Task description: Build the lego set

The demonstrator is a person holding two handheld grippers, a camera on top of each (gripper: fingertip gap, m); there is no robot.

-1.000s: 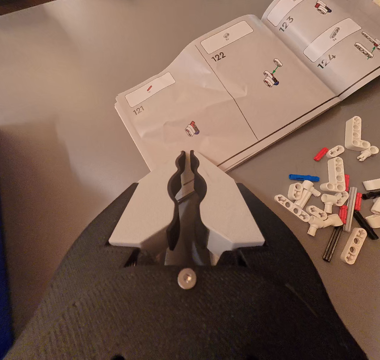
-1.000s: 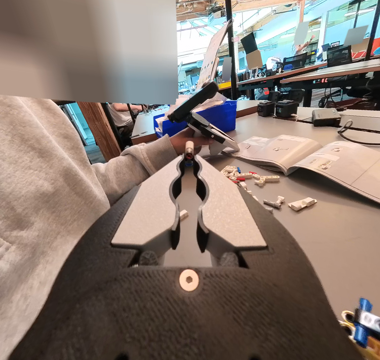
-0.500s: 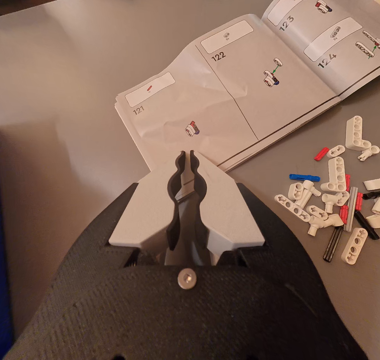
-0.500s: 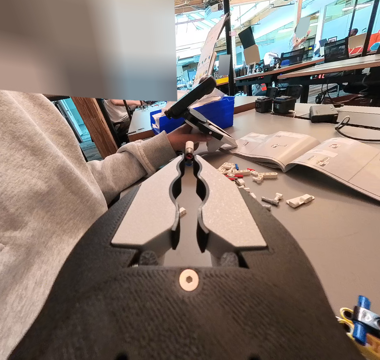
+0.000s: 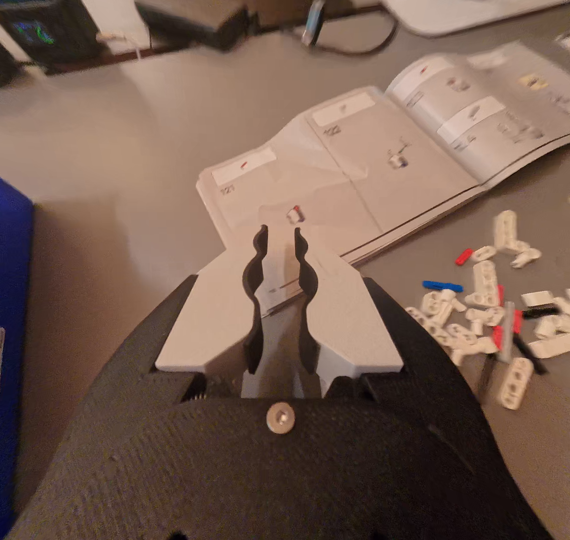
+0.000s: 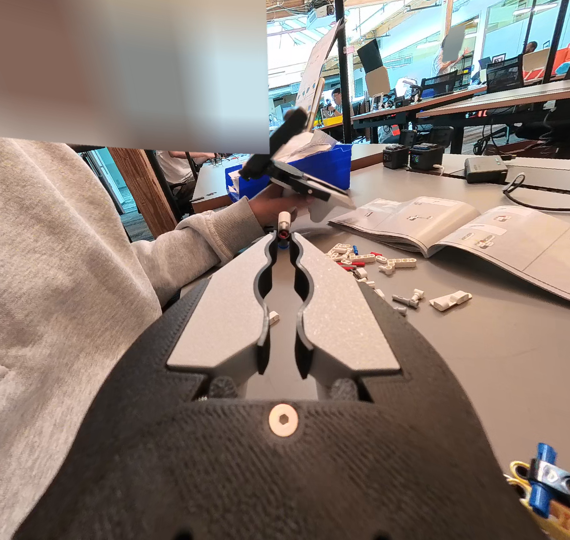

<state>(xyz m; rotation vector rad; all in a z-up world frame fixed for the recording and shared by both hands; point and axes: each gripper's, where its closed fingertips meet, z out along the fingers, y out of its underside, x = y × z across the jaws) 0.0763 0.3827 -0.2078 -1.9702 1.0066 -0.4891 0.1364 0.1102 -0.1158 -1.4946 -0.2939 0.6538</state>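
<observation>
My right gripper is shut on a small lego assembly, a white connector with a red pin and a blue part, held up in the air. My left gripper is open and empty, raised over the near corner of the open instruction booklet. It also shows in the right wrist view, held in a hand above the booklet. A pile of loose white, red, blue and black lego pieces lies on the grey table right of the left gripper, and it also shows in the right wrist view.
A blue bin stands behind the left gripper, its edge at the left. Black boxes and a cable sit at the table's far side. A partly built model is at the lower right. A grey sleeve fills the left. My right fingertips sit around 30 cm from my left ones.
My left gripper has opened and tilted up, so more of the far table shows. My right gripper still holds the small assembly, almost still.
</observation>
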